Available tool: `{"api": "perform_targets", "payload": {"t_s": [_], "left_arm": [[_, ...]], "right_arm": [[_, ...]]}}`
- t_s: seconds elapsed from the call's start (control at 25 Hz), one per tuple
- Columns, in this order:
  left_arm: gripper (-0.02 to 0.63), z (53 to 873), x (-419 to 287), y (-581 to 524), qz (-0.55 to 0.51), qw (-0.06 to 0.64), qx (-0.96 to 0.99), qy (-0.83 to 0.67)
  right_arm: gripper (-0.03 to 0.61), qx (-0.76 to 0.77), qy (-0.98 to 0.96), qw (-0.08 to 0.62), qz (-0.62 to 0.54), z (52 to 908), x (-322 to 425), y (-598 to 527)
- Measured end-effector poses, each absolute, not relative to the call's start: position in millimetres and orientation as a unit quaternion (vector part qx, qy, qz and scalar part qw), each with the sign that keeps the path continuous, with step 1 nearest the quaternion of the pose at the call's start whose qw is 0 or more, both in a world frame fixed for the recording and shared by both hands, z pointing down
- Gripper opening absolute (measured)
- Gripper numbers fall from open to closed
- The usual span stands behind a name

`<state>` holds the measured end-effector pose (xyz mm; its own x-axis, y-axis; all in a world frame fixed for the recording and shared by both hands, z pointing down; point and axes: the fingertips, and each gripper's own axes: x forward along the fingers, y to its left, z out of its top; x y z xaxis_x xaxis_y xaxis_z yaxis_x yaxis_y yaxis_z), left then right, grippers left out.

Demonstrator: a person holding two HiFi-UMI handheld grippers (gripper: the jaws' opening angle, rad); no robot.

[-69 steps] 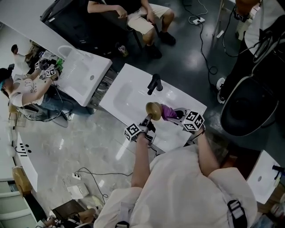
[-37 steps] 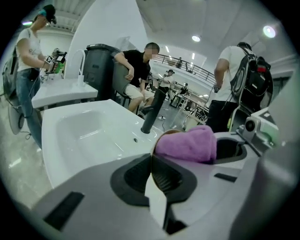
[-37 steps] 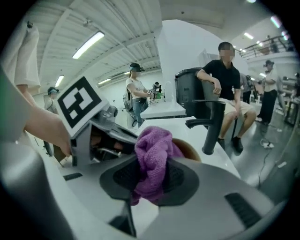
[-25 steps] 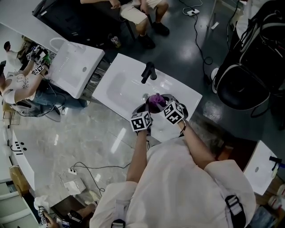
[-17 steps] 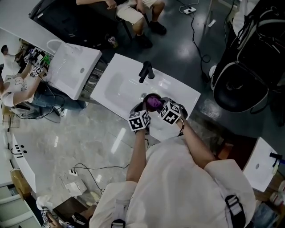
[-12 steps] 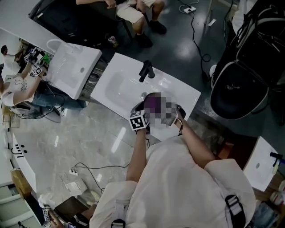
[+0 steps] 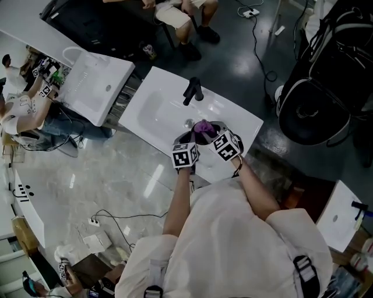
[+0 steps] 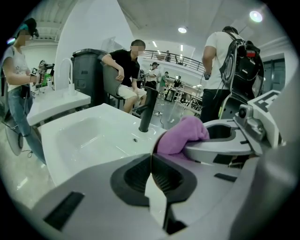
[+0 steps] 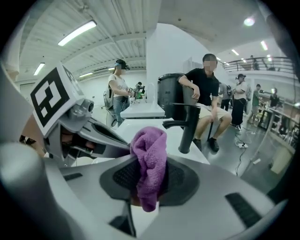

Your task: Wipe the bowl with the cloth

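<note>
My left gripper [image 7: 189, 141] hangs over the white sink counter [image 7: 233, 119], shut on the rim of the bowl. The bowl shows edge-on as a thin line [image 8: 151, 154] between the jaws and is mostly hidden in the head view. Close on its right, my right gripper [image 7: 207, 132] is shut on a bunched purple cloth [image 7: 202, 126]. The cloth [image 9: 150, 154] sticks up out of the right jaws, and a brown bit of bowl [image 9: 134, 201] shows just beneath it. In the left gripper view the cloth [image 8: 180, 136] lies against the bowl's far side.
A black faucet [image 7: 194, 90] stands behind the basin [image 7: 152, 110], just beyond the grippers. A second white sink [image 7: 96, 84] lies to the left. Seated people [image 7: 175, 14] are on the far side, a dark backpack [image 7: 323, 75] at the right, cables [image 7: 262, 41] on the floor.
2.8 s ago the bowl was held up with the cloth apart at its right. Now both grippers sit close together with the cloth against the bowl. In the last second only small shifts.
</note>
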<state>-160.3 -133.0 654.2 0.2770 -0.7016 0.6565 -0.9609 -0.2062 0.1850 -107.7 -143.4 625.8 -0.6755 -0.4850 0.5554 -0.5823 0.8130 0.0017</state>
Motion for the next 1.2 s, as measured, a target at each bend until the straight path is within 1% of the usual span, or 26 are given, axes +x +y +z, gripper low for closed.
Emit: {"api": "perform_targets", "payload": {"t_s": [0.24,0.36,0.52,0.72,0.92,1.2], "left_arm": [[0.015,671,-195,-126,0.217,0.322,0.698,-0.602],[0.015,677,-220,-121,0.214,0.329,0.672,-0.628],[0.017,680,-244,-115,0.197,0.344,0.652,-0.646],[0.017,689,-247,-113,0.189,0.352,0.652,-0.645],[0.017,684,-242,-119,0.192,0.356,0.658,-0.635],[0.015,686,-236,-116,0.194,0.354,0.664,-0.629]], "right_arm": [[0.100,0.340,-0.899,0.251,0.110,623,-85,-149],[0.098,0.368,-0.887,0.255,0.114,628,-72,-154],[0.098,0.390,-0.868,0.265,0.154,646,-55,-158],[0.098,0.363,-0.865,0.290,0.187,679,-60,-146],[0.097,0.351,-0.864,0.300,0.201,677,-65,-147],[0.097,0.353,-0.865,0.297,0.196,676,-64,-145]]}}
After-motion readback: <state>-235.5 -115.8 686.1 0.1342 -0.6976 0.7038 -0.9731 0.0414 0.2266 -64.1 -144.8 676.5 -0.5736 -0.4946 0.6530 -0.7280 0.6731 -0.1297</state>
